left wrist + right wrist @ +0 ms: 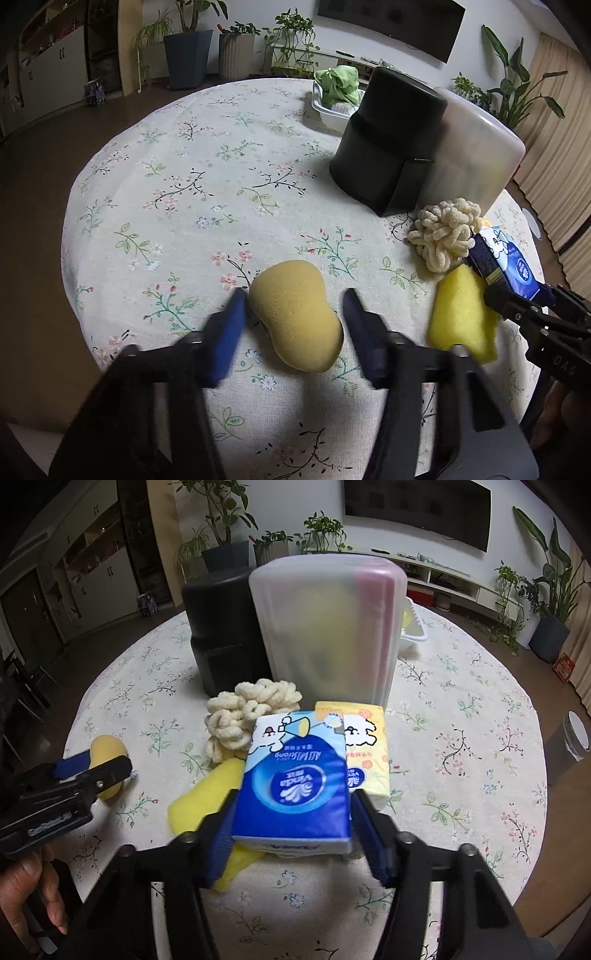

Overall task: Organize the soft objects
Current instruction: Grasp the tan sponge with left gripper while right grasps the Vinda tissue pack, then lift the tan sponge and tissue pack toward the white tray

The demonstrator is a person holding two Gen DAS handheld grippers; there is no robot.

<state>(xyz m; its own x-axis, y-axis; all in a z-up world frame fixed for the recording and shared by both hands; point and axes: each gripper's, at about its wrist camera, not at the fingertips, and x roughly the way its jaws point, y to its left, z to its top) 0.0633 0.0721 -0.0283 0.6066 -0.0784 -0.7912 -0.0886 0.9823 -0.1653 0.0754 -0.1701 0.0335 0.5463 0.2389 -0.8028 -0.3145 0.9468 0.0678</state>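
Seemingly mid-approach in the left wrist view, the left gripper (295,299) has its fingers apart, straddling the tan sponge (297,315) on the floral tabletop (147,192); one finger touches or nearly touches it, the other stands just off. Closing across the narrow waist should give a centred hold. Open cloth lies to the left, while the black container (388,144) and loop-pile scrubber (445,232) crowd the right. From the right wrist view, the right gripper (291,805) appears clamped on the blue tissue pack (295,779), above the yellow sponge (199,805) and yellow tissue pack (365,749). The frosted bin (328,627) stands near ahead; the tabletop's right side is free.
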